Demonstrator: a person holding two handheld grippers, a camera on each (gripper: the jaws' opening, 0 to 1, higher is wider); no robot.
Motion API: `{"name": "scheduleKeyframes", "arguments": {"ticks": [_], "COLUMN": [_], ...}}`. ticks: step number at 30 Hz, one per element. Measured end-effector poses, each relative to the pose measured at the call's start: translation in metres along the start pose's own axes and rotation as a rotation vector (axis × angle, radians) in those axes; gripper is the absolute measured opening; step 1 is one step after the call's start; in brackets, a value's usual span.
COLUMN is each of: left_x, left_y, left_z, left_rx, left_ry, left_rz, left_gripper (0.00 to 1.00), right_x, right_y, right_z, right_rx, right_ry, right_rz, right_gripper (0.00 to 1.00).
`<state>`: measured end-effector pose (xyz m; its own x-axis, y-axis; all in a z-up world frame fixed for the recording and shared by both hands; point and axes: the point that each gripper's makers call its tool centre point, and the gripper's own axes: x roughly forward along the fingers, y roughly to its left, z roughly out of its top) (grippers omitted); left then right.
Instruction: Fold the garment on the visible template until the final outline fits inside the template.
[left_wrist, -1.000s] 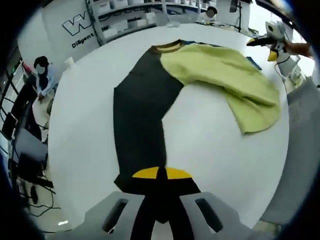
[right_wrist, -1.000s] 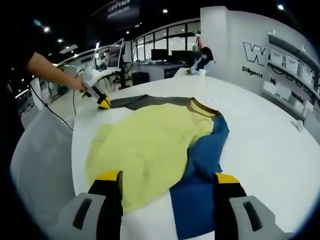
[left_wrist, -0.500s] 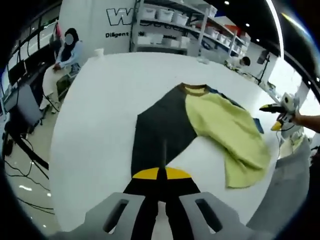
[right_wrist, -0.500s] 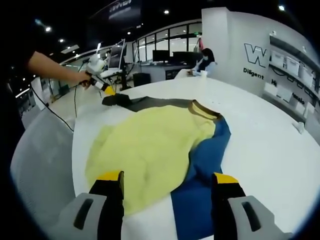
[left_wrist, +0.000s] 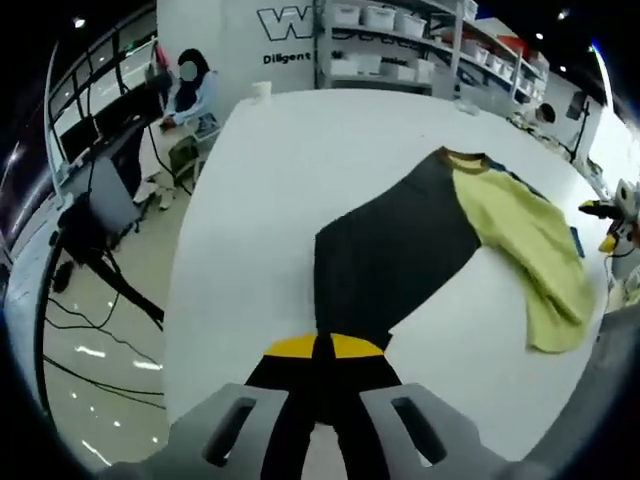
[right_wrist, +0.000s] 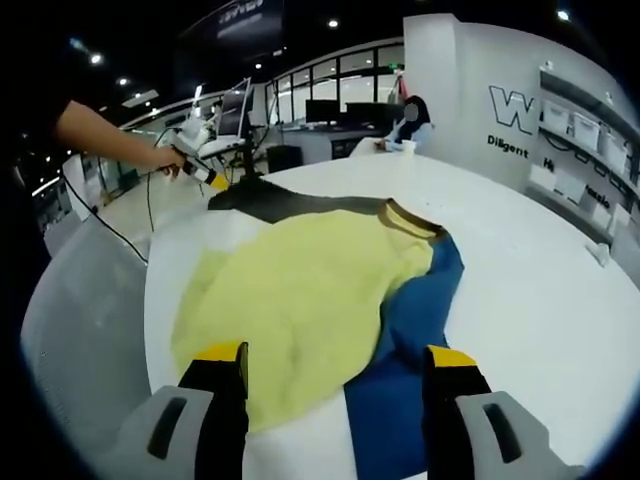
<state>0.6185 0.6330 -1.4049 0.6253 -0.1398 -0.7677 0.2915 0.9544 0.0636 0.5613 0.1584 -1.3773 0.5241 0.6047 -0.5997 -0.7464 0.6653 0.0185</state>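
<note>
A colour-block garment lies on the white table (left_wrist: 250, 200). Its dark panel (left_wrist: 395, 250) runs from my left gripper (left_wrist: 322, 348) up to the brown collar (left_wrist: 462, 158). That gripper is shut on the dark panel's near end. The yellow-green body (left_wrist: 535, 245) lies to the right. In the right gripper view the yellow-green body (right_wrist: 290, 295) spreads ahead, with a blue panel (right_wrist: 410, 330) along its right side. I cannot tell whether this blue panel is garment or template. My right gripper (right_wrist: 335, 372) stands open above the cloth's near edge. A hand holds the left gripper (right_wrist: 208, 175) on the dark cloth (right_wrist: 275, 203).
The table edge (right_wrist: 150, 280) curves close on the left, with a grey surface (right_wrist: 80, 330) beyond it. A person sits at a desk (left_wrist: 190, 95) past the far edge. Shelves with boxes (left_wrist: 390, 40) line the wall. Cables trail on the floor (left_wrist: 90, 330).
The left gripper has pulled the dark panel's end up and outward, drawing it straighter, and its view has swung with it. The right gripper has stayed open in place.
</note>
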Motion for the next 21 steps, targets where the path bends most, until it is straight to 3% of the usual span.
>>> {"name": "scheduleKeyframes", "arguments": {"ticks": [1,7,11,16,21], "left_x": [0.000,-0.001,0.002,0.010,0.016], "left_y": [0.000,-0.010,-0.031,-0.049,-0.048], "left_z": [0.002,0.009,0.009,-0.004,-0.009], "left_rx": [0.038,0.080,0.086,0.150,0.171], "left_ry": [-0.019,-0.051,-0.065,-0.029,-0.018], "left_rz": [0.003,-0.007,-0.104,-0.142,-0.136], "left_gripper": [0.06,0.13,0.15,0.20,0.21], "right_x": [0.000,0.001,0.002,0.001,-0.001], "right_y": [0.000,-0.001,0.000,0.002,0.002], "right_z": [0.000,0.002,0.002,-0.002,-0.006], "right_rx": [-0.001,-0.004,-0.007,-0.002,0.001], "right_ry": [0.000,0.001,0.003,0.009,0.017], "right_rz": [0.000,0.002,0.004,0.004,0.001], "right_gripper": [0.67,0.67,0.67,0.67,0.67]}}
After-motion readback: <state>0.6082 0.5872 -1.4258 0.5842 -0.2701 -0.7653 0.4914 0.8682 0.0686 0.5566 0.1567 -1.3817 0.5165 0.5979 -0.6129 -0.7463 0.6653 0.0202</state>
